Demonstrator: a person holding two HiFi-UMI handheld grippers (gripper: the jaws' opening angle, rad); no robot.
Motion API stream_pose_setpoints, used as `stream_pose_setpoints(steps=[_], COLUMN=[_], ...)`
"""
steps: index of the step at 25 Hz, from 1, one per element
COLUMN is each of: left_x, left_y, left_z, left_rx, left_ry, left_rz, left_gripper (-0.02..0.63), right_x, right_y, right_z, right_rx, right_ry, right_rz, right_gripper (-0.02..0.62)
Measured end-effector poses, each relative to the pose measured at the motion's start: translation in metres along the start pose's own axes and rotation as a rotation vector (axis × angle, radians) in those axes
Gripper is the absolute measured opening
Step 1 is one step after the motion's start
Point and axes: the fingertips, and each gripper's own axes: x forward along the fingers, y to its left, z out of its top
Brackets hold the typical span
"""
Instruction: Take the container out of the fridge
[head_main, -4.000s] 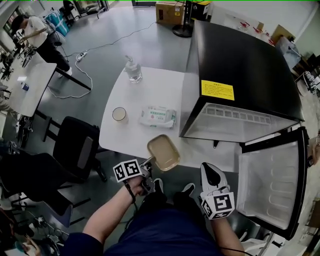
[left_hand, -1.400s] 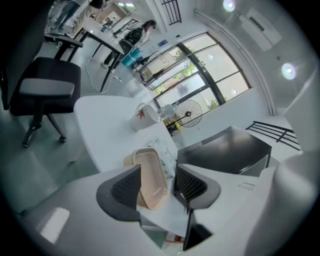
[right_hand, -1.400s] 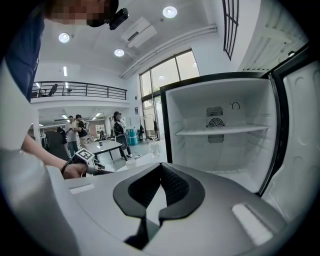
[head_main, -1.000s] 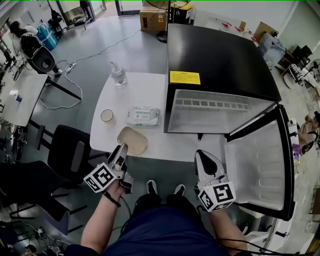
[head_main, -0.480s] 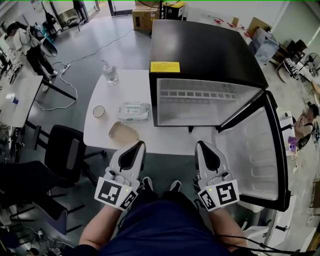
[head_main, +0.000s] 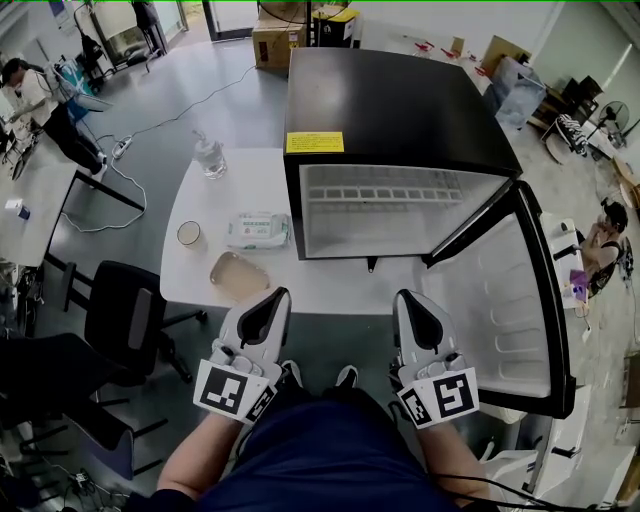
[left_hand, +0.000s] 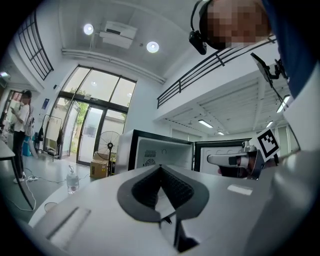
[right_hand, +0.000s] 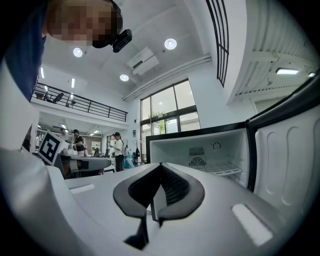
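The beige oval container (head_main: 239, 276) lies on the white table (head_main: 330, 290), left of the black fridge (head_main: 390, 110). The fridge stands with its door (head_main: 510, 300) swung out to the right and its white inside (head_main: 395, 215) bare. My left gripper (head_main: 268, 300) is shut and empty, held near my body just below the table's front edge, right of the container. My right gripper (head_main: 412, 302) is shut and empty too, level with it, in front of the fridge opening. In the left gripper view the shut gripper (left_hand: 161, 169) points up toward the fridge (left_hand: 160, 152). In the right gripper view the gripper (right_hand: 160, 167) is likewise shut.
On the table sit a pack of wipes (head_main: 258, 230), a small cup (head_main: 188, 234) and a clear pump bottle (head_main: 209, 155). A black office chair (head_main: 125, 315) stands left of the table. People stand at the far left (head_main: 30, 90).
The left gripper let go of the container on the table, drew back toward my body and shut. The view shifted so the fridge sits more central.
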Motion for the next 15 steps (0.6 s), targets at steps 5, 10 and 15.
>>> stream_pose_setpoints(steps=[5, 10, 15], left_x=[0.0, -0.003, -0.004], left_y=[0.004, 0.017, 0.021], left_z=[0.001, -0.003, -0.009], left_rx=[0.034, 0.042, 0.066], left_ry=[-0.005, 0.017, 0.042], left_rz=[-0.004, 0.022, 0.018], left_gripper=[-0.002, -0.002, -0.002], right_x=[0.002, 0.008, 0.016], right_y=[0.004, 0.007, 0.011], right_z=[-0.002, -0.004, -0.009], right_rx=[-0.009, -0.012, -0.005], right_ry=[0.002, 0.01, 0.019], right_rz=[-0.005, -0.005, -0.002], right_gripper=[0.006, 0.006, 0.006])
